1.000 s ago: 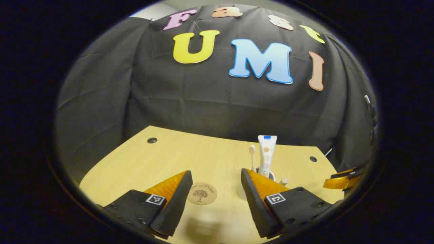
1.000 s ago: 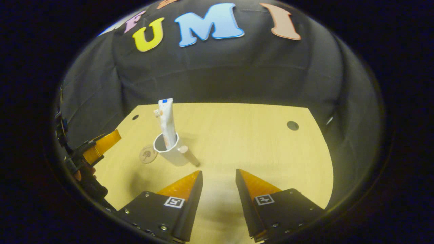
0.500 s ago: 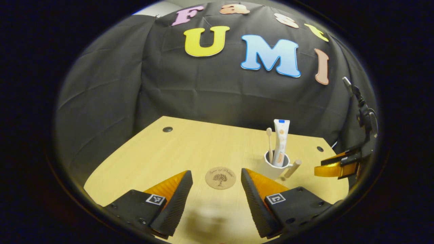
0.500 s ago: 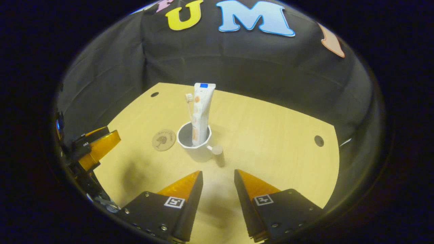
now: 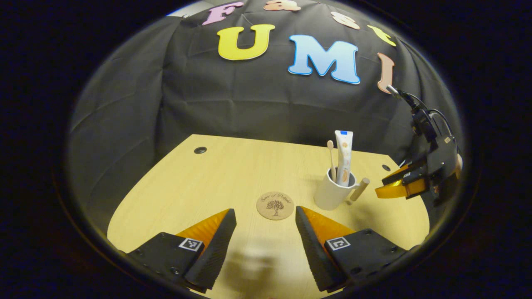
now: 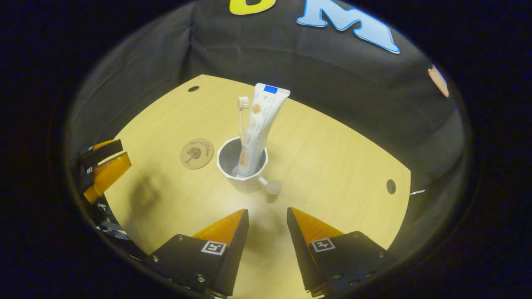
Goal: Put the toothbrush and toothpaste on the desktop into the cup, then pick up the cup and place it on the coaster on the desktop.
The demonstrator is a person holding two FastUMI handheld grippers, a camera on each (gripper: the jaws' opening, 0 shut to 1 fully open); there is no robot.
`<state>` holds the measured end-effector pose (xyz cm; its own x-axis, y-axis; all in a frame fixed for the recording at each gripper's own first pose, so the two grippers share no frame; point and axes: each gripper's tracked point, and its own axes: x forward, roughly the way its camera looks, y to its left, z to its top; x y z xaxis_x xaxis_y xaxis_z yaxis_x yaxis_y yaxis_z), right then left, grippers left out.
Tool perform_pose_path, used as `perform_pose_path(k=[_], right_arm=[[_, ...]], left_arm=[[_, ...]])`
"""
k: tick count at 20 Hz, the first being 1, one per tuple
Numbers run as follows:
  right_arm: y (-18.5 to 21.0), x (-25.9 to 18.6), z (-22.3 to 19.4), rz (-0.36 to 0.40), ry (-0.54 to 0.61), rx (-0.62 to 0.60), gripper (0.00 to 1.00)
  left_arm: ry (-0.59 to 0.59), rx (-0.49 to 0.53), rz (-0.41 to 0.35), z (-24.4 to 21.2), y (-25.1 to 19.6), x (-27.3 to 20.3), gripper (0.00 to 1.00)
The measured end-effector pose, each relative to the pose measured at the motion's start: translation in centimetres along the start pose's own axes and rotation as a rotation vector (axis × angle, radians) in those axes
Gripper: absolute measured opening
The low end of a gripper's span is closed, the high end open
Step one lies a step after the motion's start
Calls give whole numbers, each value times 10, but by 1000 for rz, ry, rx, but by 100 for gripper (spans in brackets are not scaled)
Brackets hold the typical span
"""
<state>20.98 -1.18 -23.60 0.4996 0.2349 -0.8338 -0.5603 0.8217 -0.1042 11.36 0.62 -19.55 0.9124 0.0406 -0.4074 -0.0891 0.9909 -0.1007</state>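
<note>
One toothbrush (image 6: 241, 120), one toothpaste (image 6: 258, 128) in one cup (image 6: 243, 174)

The right tongs (image 6: 268, 220) hung parted and empty above the counter (image 6: 332, 166). Just beyond them stood the white cup (image 6: 243, 166), holding the toothbrush (image 6: 241, 120) and toothpaste (image 6: 259, 128), with the coaster (image 6: 197, 153) beside it, apart.

A pale wooden desktop (image 6: 332, 166) carries a white cup (image 6: 243, 176) beside a round coaster (image 6: 197, 153).
</note>
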Motion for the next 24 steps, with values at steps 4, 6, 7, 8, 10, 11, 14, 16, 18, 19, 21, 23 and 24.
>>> perform_pose_path(k=[4,6,7,8,10,11,14,16,18,19,21,23,24], right_arm=[[-4,11,10,2,43,-71,59],[-5,18,16,29,57,-74,55],[-6,21,17,43,67,-66,59],[-7,26,16,53,79,-61,59],[-11,34,16,55,95,-80,58],[-13,36,17,57,101,-96,59],[-11,41,23,79,109,-117,59],[-13,45,25,76,122,-154,55],[-18,50,30,55,135,-217,58],[-14,52,31,76,145,-213,59],[-11,56,30,92,163,-223,61],[-8,63,26,97,174,-239,58],[-5,66,24,110,183,-242,58]], left_arm=[[20,-6,-17,-4,5,1,92],[30,0,-16,-6,6,4,92],[31,1,-11,-6,10,4,92],[32,-2,-3,-7,14,4,89],[39,-13,9,-9,20,2,92],[44,-20,15,-12,23,1,92],[57,-42,42,-22,28,-3,95],[68,-54,53,-28,33,-10,90],[77,-57,63,-30,38,-13,93],[80,-59,70,-33,40,-11,92],[82,-68,89,-34,46,-10,93],[85,-73,100,-36,50,-12,89],[86,-75,105,-37,52,-12,90]])
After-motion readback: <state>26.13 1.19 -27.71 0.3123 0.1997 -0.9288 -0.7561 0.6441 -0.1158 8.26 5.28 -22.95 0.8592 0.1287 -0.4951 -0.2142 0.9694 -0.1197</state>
